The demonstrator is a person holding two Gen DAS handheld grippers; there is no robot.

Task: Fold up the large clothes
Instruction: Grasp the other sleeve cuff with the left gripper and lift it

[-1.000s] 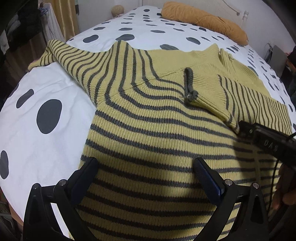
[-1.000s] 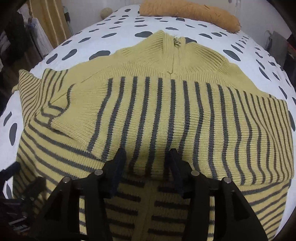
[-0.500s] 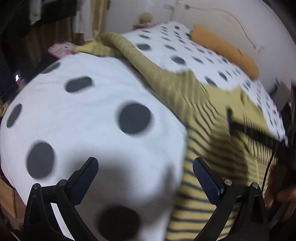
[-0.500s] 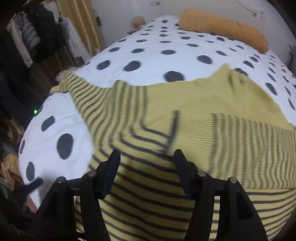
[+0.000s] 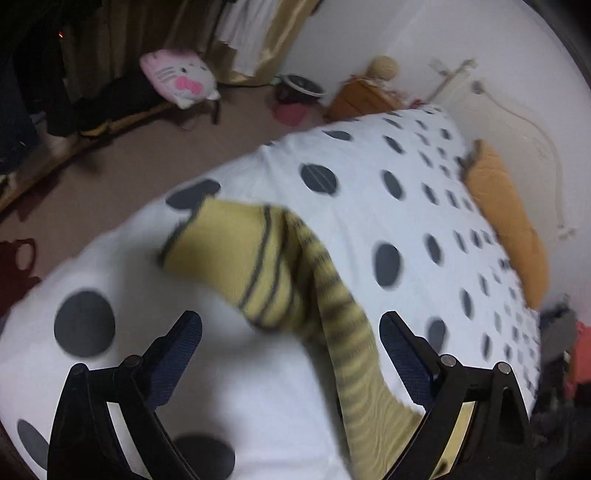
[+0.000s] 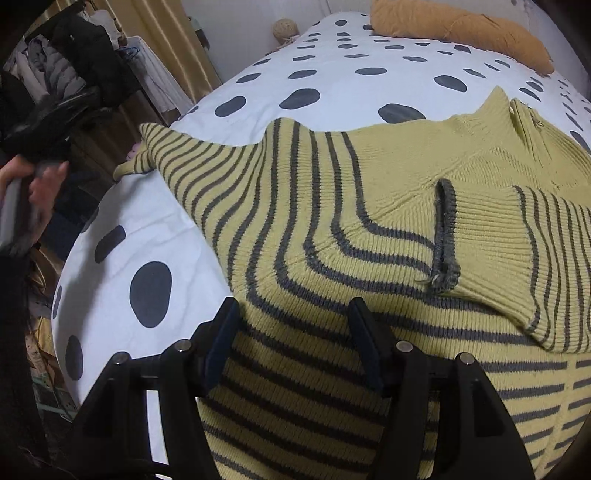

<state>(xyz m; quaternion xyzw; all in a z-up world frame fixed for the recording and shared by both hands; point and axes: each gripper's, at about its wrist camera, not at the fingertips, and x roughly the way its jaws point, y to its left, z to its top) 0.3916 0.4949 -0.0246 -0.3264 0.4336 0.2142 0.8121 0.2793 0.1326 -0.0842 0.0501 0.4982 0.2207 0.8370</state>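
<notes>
A yellow knit sweater with grey stripes (image 6: 369,229) lies flat on the spotted bed (image 6: 147,229). One sleeve (image 6: 517,251) is folded across the chest, its grey cuff near the middle. The other sleeve (image 6: 184,158) stretches out left to the bed's edge. My right gripper (image 6: 293,325) is open and empty above the sweater's lower body. My left gripper (image 5: 290,343) is open and empty, hovering over the outstretched sleeve's cuff end (image 5: 255,258), which is blurred.
An orange bolster pillow (image 6: 458,33) lies at the head of the bed. Beside the bed are a floor (image 5: 103,173), a pink cat plush (image 5: 177,79), a wooden nightstand (image 5: 362,96) and hanging clothes (image 6: 74,74). A hand (image 6: 40,184) shows at the left edge.
My left gripper has swung left from over the sweater body to the outstretched sleeve's cuff at the bed edge. My right gripper has shifted left. Both stay open.
</notes>
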